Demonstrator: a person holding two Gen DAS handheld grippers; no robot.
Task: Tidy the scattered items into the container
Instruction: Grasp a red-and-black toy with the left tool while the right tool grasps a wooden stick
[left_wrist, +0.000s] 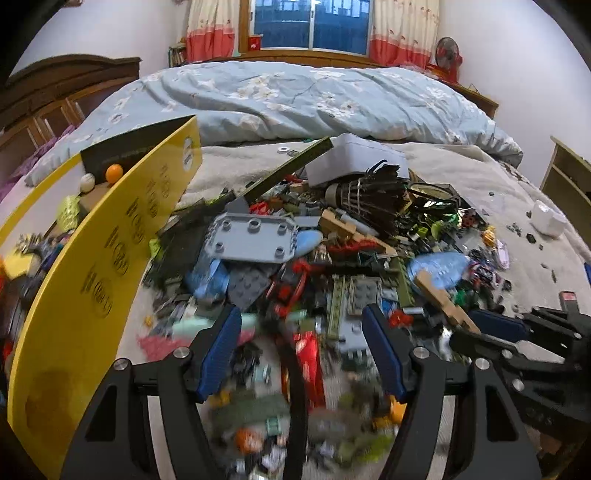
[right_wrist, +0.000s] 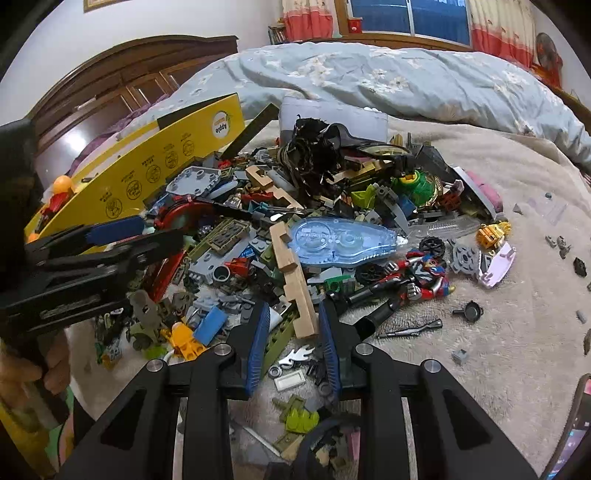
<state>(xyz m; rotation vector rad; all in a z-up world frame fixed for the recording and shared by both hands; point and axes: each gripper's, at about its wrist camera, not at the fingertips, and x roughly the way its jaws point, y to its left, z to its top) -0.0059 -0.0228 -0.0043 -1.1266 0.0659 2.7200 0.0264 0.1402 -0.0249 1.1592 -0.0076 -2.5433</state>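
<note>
Looking along the left gripper (left_wrist: 301, 354) first: standing at nine o'clock, a yellow box (left_wrist: 110, 236) with its flap raised, holding a white ball (left_wrist: 87, 182), an orange ball (left_wrist: 113, 172) and blurred small toys deeper inside. Sprawling from centre toward two o'clock on the beige blanket (left_wrist: 517, 192), the toy pile (left_wrist: 314, 251), topped by a grey studded plate (left_wrist: 255, 240) and a black shuttlecock (left_wrist: 369, 195). Pointing steeply down over the pile's near edge, jaws spread wide with nothing clamped between the blue pads, only blurred pieces lying beneath. Showing at four o'clock, the right gripper (left_wrist: 491, 325) with a wooden block (left_wrist: 443, 302) at its tip. Turning to the right wrist view: right gripper (right_wrist: 291, 332) tilting down at six o'clock, jaws partly closed, pads pressing both sides of the wooden block (right_wrist: 295, 280), which is reaching up toward a blue correction-tape dispenser (right_wrist: 340, 242). Appearing only here, a red-and-blue action figure (right_wrist: 417, 280) at three o'clock, a tiny black pan (right_wrist: 471, 312), and a hand (right_wrist: 33, 373) at eight o'clock gripping the left gripper's handle. Sitting at ten o'clock, the yellow box (right_wrist: 147, 177), a minifigure (right_wrist: 59, 192) inside.
</note>
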